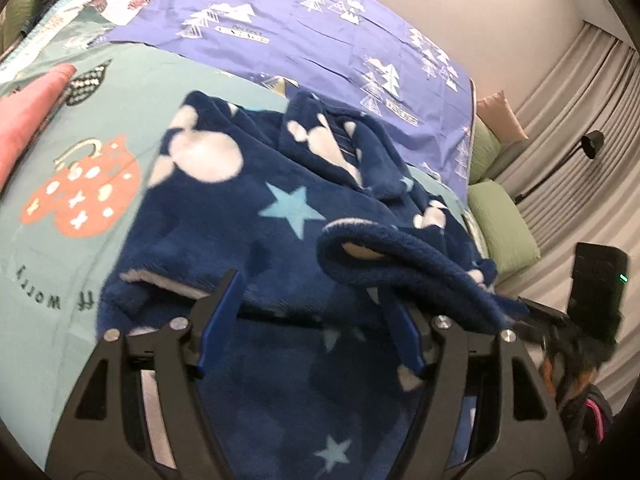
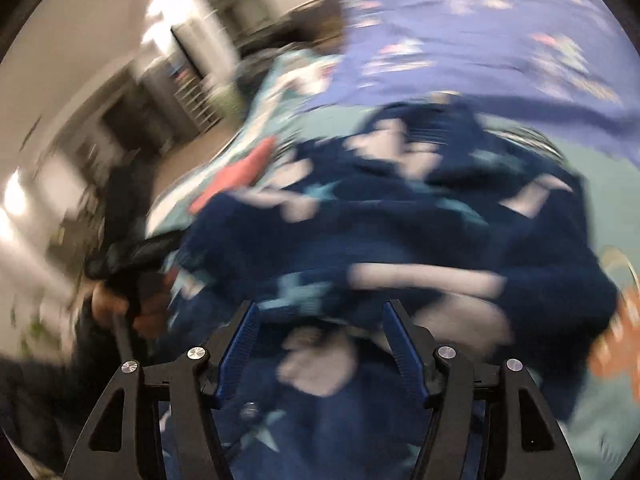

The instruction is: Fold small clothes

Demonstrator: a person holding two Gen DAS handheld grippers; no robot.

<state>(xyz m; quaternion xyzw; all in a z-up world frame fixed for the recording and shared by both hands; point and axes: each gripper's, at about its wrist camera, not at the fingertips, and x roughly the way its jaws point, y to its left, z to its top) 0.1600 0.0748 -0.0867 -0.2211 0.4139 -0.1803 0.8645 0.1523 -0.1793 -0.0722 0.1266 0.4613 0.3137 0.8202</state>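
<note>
A navy fleece garment with white mouse-head shapes and pale blue stars lies crumpled on the teal bedsheet. My left gripper stands open over its near part, with fabric under and between the fingers. A rolled sleeve drapes over the right finger. At the right edge of the left wrist view is the other black gripper, held by a hand. The right wrist view is badly blurred. In it my right gripper is open above the same garment, its pads apart from the cloth.
A pink folded cloth lies at the left of the bed. A purple tree-print sheet covers the far side. Green pillows sit at the bed's right end, with grey curtains and a black lamp behind.
</note>
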